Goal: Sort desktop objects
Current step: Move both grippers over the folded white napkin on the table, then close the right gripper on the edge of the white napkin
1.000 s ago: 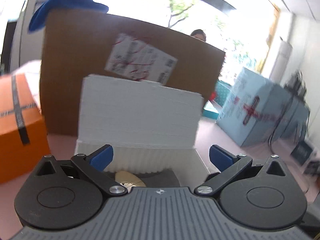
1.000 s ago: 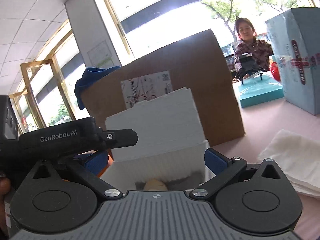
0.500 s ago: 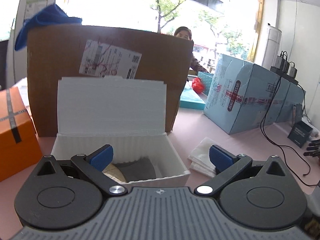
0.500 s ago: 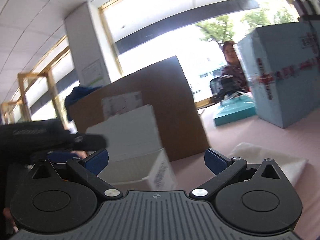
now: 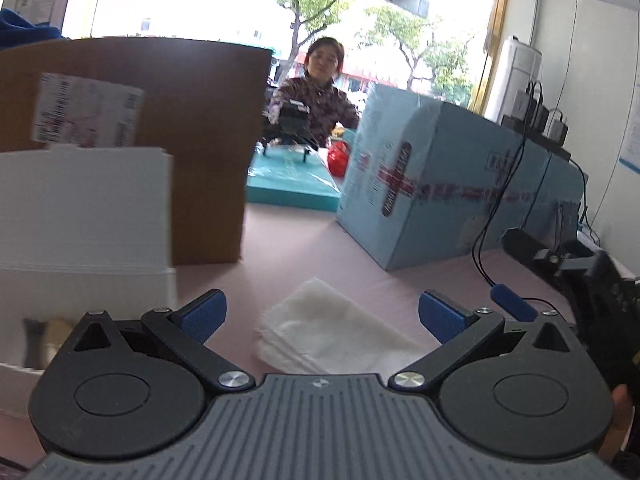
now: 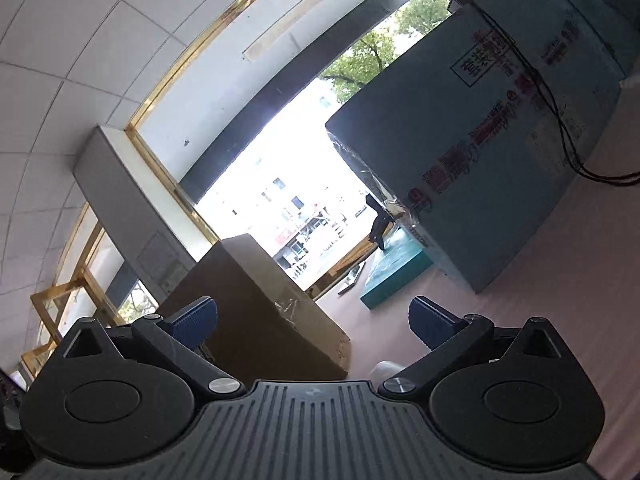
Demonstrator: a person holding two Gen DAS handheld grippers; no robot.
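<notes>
While both tongs gape wide and empty, the blue carton's red lettering stays unreadable.

Red cross mark and red printing, blurred beyond reading, on light blue carton at 2 o'clock. Barcoded shipping label, print illegible, on brown cardboard box at 10 o'clock.

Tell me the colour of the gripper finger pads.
Blue pads, clearest in the left wrist view.
</notes>
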